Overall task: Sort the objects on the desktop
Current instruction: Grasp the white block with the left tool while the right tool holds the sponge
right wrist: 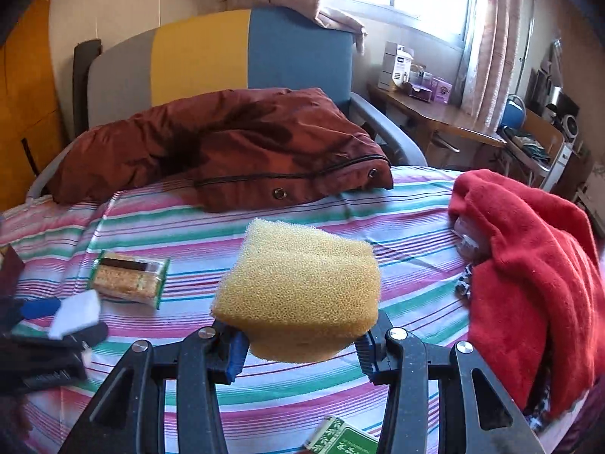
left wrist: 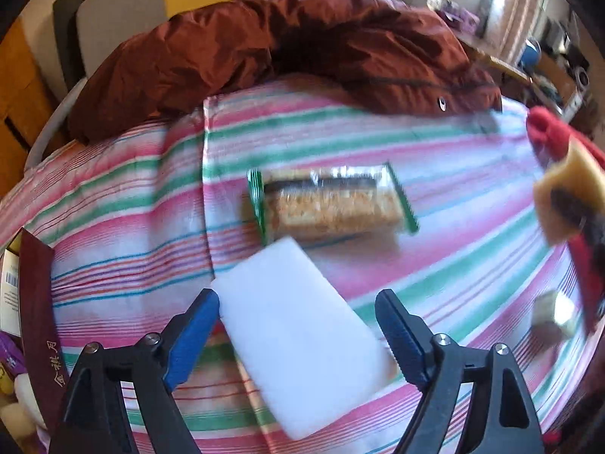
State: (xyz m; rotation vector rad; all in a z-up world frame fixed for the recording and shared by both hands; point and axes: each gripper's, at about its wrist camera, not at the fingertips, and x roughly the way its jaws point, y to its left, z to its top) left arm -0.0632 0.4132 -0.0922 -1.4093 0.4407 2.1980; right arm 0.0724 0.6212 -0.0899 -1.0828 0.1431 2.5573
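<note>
The left gripper (left wrist: pixel 297 312) stands spread wide over the striped cloth (left wrist: pixel 435 159), and the white foam block (left wrist: pixel 298 340) lies flat between its blue pads (left wrist: pixel 193 336); the left pad looks to be touching or nearly touching the block's edge, the right one is clear of it, so nothing is pinched. The right gripper (right wrist: pixel 300 344) is partly closed on the yellow sponge (right wrist: pixel 298 291), squeezing its lower end while the bulk bulges above the jaws and hangs in the air over the cloth.

Just beyond the white block lies a wrapped snack bar (left wrist: pixel 329 204), its near edge almost meeting the block's far corner; a red garment (right wrist: pixel 529 276) is heaped at the right, a brown jacket (right wrist: pixel 227 151) across the back, and a small green packet (right wrist: pixel 340 442) sits under the right tool.

My worry is the sponge; it is held by one squashed end only, so a quick swing could let it spring free and drop among the things not yet sorted. The white block is thin and lies askew to the jaws; closing on it that way may tip it or skid it into the snack bar. The cloth is loose and creased; a low pad could drag it and shift everything.
</note>
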